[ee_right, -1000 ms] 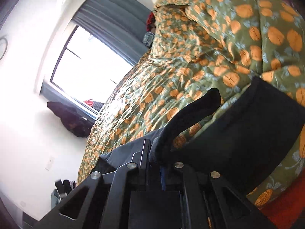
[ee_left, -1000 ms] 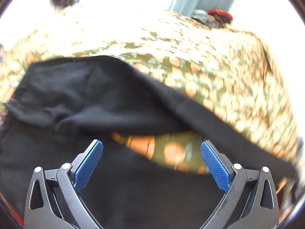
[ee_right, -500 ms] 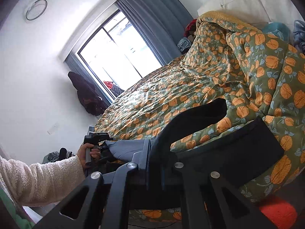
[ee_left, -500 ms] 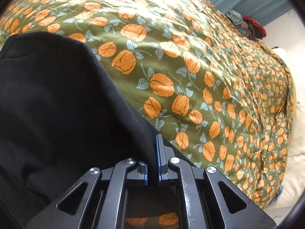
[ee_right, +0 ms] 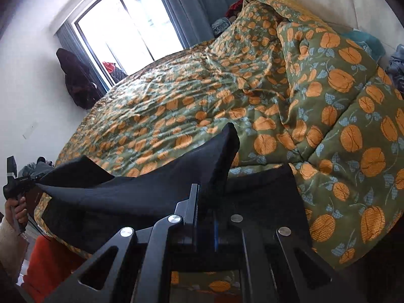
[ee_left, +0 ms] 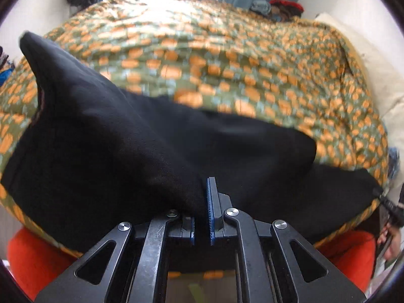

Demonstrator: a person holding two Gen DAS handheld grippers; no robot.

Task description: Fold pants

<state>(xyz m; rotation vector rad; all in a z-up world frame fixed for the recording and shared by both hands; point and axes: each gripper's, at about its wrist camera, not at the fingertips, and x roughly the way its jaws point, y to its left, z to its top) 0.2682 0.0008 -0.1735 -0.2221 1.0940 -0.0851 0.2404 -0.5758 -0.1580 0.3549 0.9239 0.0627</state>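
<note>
Left wrist view has the left gripper (ee_left: 202, 202) with its blue pads pressed together on a fold of the black pants (ee_left: 126, 151), the cloth bunched over the left pad and hiding most of it. From that pinch the pants spread out left and right across the near edge of the bed, one corner standing up at the far left and another reaching the far right, where a black cable and part of a hand (ee_left: 390, 242) show at the picture's edge. Behind the pants lies the quilt (ee_left: 227, 58), green with orange fruit, blurred in this view; a pale pillow sits at its right, a heap of red and blue clothes at the far end, a blue-grey curtain beyond. Something orange-red (ee_left: 32, 257) shows below the bed's near edge on both sides. In the right wrist view the right gripper (ee_right: 204, 207) is clamped tight on another fold of the same pants (ee_right: 141, 197), which rise to a peak just beyond the jaws and cover the fingertips. The cloth stretches left to the other gripper (ee_right: 22, 181), gripped by a hand in a cream knit sleeve. Farther off are the rumpled quilt (ee_right: 328, 101), a bright window (ee_right: 131, 27) with dark curtains, and a dark garment (ee_right: 78, 83) hanging on the white wall.
</note>
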